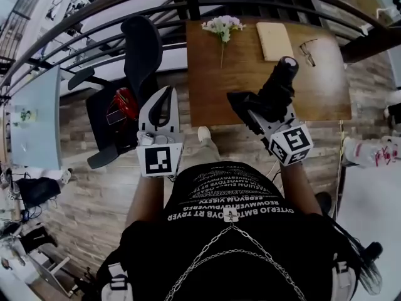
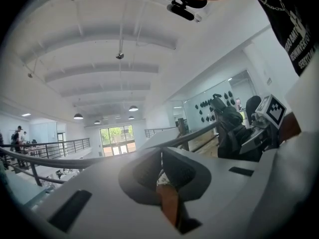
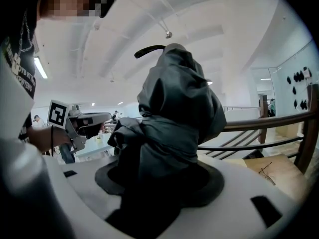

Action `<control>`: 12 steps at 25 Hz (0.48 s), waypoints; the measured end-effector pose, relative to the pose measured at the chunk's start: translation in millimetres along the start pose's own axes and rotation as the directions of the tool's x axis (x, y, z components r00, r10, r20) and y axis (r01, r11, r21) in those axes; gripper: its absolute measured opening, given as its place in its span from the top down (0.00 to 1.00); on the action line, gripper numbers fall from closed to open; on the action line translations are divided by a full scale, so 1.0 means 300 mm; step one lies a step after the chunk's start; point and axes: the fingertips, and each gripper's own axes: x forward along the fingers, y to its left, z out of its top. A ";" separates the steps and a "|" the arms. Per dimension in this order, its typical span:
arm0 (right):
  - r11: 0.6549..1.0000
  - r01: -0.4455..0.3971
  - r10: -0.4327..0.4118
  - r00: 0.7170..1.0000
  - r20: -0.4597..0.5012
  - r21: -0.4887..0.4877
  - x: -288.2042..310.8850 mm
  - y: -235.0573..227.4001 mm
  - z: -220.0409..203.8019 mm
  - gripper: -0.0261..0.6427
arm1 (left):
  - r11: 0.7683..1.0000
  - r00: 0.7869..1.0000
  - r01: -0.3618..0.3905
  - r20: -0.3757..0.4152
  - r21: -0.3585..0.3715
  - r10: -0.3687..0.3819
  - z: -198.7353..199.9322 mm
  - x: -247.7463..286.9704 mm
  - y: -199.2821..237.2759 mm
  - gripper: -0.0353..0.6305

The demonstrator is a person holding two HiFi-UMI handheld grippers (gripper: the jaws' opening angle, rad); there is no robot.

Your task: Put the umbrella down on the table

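Note:
A black folded umbrella (image 1: 279, 83) is clamped in my right gripper (image 1: 266, 110), with its strap end pointing toward the far side of the table. It hangs over the near part of the brown wooden table (image 1: 250, 74). In the right gripper view the bunched dark fabric of the umbrella (image 3: 174, 108) fills the space between the jaws of the right gripper (image 3: 159, 176). My left gripper (image 1: 170, 91) is beside the table's left edge, above the floor. Its tips meet and nothing is held. In the left gripper view the left gripper (image 2: 160, 153) shows closed jaws, and the umbrella (image 2: 229, 128) is off to the right.
On the table lie a bunch of white flowers (image 1: 222, 25), a beige book (image 1: 274, 41) and a pair of glasses (image 1: 308, 52). A black chair (image 1: 141, 49) with a red thing (image 1: 124, 102) on it stands left of the table. A dark railing (image 1: 125, 5) curves behind.

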 end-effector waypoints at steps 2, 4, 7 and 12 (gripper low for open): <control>1.000 -0.009 0.009 0.999 -0.032 0.016 0.047 -0.005 -0.035 0.56 | 1.000 1.000 0.003 -0.009 0.002 -0.003 -0.014 0.019 0.018 0.90; 0.999 -0.016 0.018 0.998 -0.061 0.036 0.101 -0.009 -0.073 0.56 | 1.000 1.000 0.005 -0.017 0.000 -0.005 -0.030 0.043 0.039 0.90; 0.998 -0.022 0.029 0.994 -0.103 0.063 0.181 -0.015 -0.131 0.56 | 1.000 1.000 0.010 -0.016 -0.004 -0.010 -0.039 0.079 0.068 0.90; 0.995 -0.021 0.038 0.983 -0.182 0.096 0.286 -0.034 -0.250 0.56 | 1.000 0.999 0.023 -0.025 -0.005 -0.023 -0.072 0.117 0.099 0.90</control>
